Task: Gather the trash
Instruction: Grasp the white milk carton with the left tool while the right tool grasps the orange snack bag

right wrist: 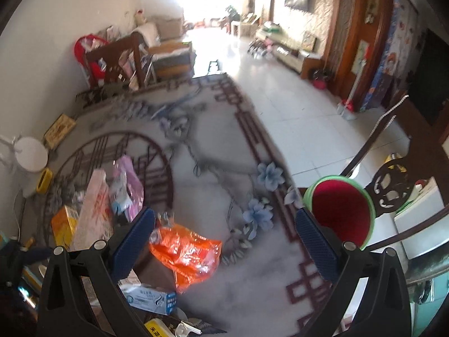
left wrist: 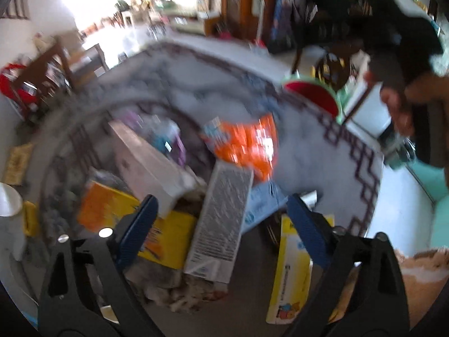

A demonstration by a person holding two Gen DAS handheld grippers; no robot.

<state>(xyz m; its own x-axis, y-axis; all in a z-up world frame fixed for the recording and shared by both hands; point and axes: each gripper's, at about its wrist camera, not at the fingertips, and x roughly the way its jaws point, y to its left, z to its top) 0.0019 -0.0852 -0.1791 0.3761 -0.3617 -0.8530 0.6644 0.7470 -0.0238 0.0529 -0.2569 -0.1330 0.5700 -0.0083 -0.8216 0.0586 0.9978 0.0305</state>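
Rug (right wrist: 224, 168) edge beside bare tiles (right wrist: 308, 106)

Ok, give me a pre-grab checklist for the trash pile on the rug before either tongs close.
1. Left tongs open: ok, nothing pressed between the blue pads.
2. Right tongs open: ok, empty.
3. Target under left tongs: ok, tall grey printed carton lies between the fingers.
4. Target under right tongs: ok, crumpled orange plastic bag sits just below.
5. Left view sharp enough to aim: not ok, blurred.
6. Red bin with green rim ready: ok, open mouth faces the pile.
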